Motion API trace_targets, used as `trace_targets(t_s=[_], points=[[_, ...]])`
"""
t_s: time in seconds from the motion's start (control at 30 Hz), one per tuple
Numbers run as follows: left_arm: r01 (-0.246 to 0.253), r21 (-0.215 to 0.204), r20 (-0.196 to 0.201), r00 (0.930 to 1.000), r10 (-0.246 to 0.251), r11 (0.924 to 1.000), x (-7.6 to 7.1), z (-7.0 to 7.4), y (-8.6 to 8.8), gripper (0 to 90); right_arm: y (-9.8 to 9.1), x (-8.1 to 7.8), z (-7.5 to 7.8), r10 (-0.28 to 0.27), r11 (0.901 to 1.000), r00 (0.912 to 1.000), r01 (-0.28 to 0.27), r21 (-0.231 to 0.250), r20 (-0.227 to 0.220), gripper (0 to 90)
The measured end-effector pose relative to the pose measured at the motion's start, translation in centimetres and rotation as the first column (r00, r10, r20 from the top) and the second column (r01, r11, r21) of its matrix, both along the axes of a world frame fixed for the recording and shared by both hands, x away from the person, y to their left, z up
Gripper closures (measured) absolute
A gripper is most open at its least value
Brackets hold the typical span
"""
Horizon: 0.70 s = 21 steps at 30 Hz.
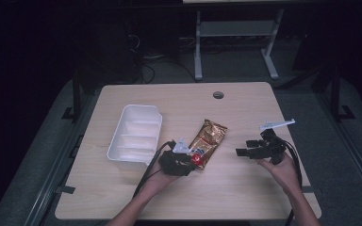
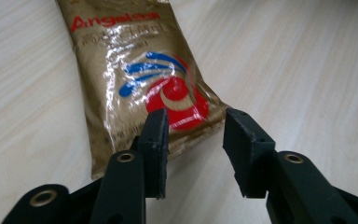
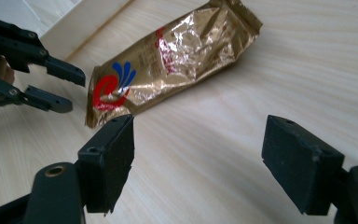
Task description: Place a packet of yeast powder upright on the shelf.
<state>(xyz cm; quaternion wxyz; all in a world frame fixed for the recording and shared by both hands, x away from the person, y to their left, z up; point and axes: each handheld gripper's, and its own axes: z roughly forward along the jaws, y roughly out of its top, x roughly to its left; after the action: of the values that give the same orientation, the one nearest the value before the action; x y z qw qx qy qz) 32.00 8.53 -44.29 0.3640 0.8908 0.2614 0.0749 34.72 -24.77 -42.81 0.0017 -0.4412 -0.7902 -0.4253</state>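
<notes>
Left gripper view: my left gripper (image 2: pixel 193 119) jaws stand apart over the gold snack packet's (image 2: pixel 135 70) lower end. My right gripper (image 3: pixel 198 140) jaws gape wide over bare desk (image 3: pixel 307 60).

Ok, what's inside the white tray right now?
The white tray has moulded compartments that look bare in the high view. Its near wall hides the bottom of the closest compartment, so something small there can't be ruled out.

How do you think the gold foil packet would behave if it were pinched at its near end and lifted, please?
The gold foil packet looks crinkled and softly filled, so it would probably sag rather than stay stiff. Its glossy film may be slippery against the left hand-held gripper. It lies flat on the table, so rolling or tipping seems unlikely.
</notes>
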Motion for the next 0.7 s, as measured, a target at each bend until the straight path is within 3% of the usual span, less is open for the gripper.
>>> trace_targets(t_s=[0.17,0.33,0.5,0.63,0.7], points=[[-0.009,0.026,-0.004,1.0000,0.009,0.9996,1.3,0.2,-0.8,65.3,0.7,1.7,0.7,0.002,0.9997,1.0000,-0.002,-0.024,0.003,23.7],[-0.016,0.045,-0.013,0.9998,0.017,0.9989,2.4,0.4,-1.3,65.6,1.7,3.4,1.5,0.006,0.9999,0.9999,-0.005,-0.016,0.011,23.6],[-0.032,0.074,0.004,0.9995,0.032,0.9967,3.1,0.4,-1.7,65.7,3.0,5.5,2.2,0.013,0.9994,0.9999,-0.013,-0.033,0.001,23.2],[-0.047,0.066,0.008,0.9989,0.047,0.9967,3.5,0.2,-1.9,66.5,3.9,7.2,2.5,0.011,0.9992,0.9999,-0.011,-0.039,0.012,24.6],[-0.046,0.066,0.005,0.9990,0.045,0.9968,3.6,0.1,-1.9,66.7,4.3,8.3,2.2,0.004,0.9987,0.9999,-0.004,-0.051,-0.015,23.5]])
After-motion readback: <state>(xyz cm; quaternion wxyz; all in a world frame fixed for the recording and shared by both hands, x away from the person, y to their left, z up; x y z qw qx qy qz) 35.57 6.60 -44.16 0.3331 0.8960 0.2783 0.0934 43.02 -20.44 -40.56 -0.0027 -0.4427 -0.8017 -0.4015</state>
